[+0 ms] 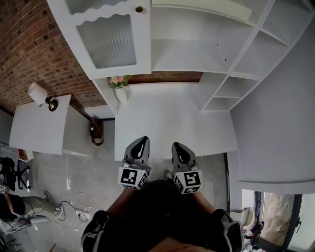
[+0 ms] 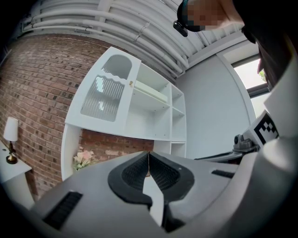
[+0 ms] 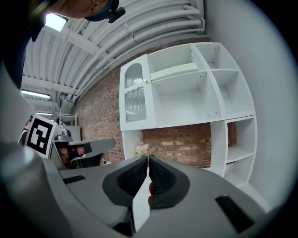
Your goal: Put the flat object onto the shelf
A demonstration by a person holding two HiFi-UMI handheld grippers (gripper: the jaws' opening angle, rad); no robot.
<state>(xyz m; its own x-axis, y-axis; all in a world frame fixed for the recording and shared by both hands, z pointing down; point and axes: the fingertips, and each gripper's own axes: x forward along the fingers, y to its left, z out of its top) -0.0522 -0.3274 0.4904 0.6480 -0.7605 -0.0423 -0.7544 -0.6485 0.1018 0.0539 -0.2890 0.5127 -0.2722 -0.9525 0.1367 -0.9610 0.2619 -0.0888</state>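
Note:
A flat pale board [image 3: 174, 72] lies on an upper shelf of the white shelf unit [image 1: 236, 74]; it also shows as the board [image 2: 151, 93] in the left gripper view and as a pale slab [image 1: 206, 7] at the top of the head view. Both grippers hover side by side at the front edge of the white desk [image 1: 167, 118], well short of the shelves. My left gripper [image 1: 143, 141] is shut with nothing between its pads [image 2: 139, 169]. My right gripper [image 1: 175, 145] is shut as well, its pads [image 3: 158, 179] pressed together and empty.
A small vase of pink flowers [image 1: 119, 83] stands at the desk's back left corner. A ribbed-glass cabinet door [image 1: 108, 39] closes the shelf unit's upper left. To the left are a side table with a lamp [image 1: 39, 93], a brick wall, and cables on the floor [image 1: 74, 206].

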